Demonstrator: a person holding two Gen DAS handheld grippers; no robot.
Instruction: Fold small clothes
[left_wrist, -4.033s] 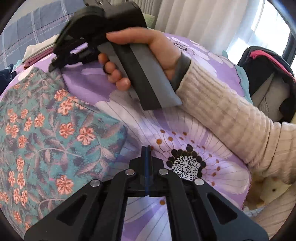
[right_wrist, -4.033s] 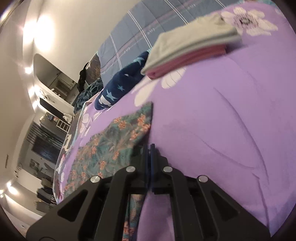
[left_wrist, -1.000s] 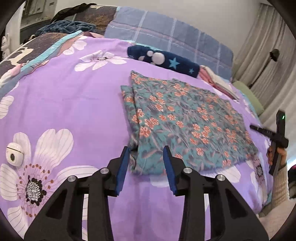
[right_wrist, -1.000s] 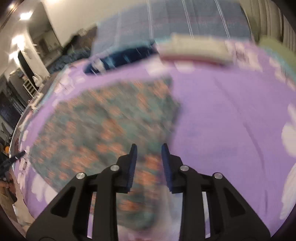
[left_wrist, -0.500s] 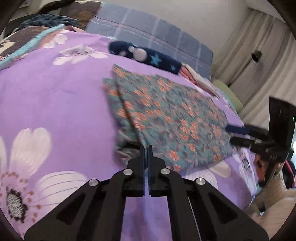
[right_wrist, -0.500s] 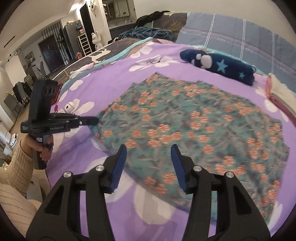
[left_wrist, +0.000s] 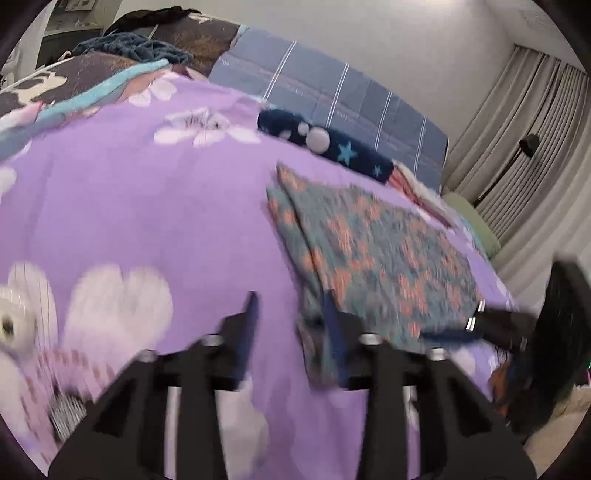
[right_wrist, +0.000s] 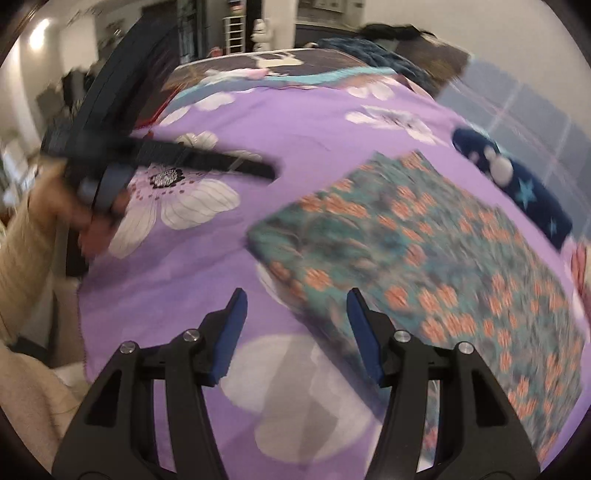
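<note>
Both views are motion-blurred, so fine detail is soft and no writing or label can be read anywhere. The bed (left_wrist: 147, 206) fills most of each frame under a purple floral cover; its far end is cut off by the fisheye rim. On it lies the teal floral cloth (left_wrist: 373, 254), folded flat, its print smeared to orange blotches; at 12 o'clock beyond it sit a navy star-print garment (left_wrist: 343, 151) and a pink-and-white folded stack (left_wrist: 413, 184), the stack partly hidden behind the cloth. The left tool (left_wrist: 291, 317) is released, its jaws spread, the right-hand jaw overlapping the cloth's near corner, though blur hides whether it touches. The right tool (right_wrist: 295, 314) is likewise spread wide, empty, its right jaw against the cloth's near edge at 5 o'clock.
</note>
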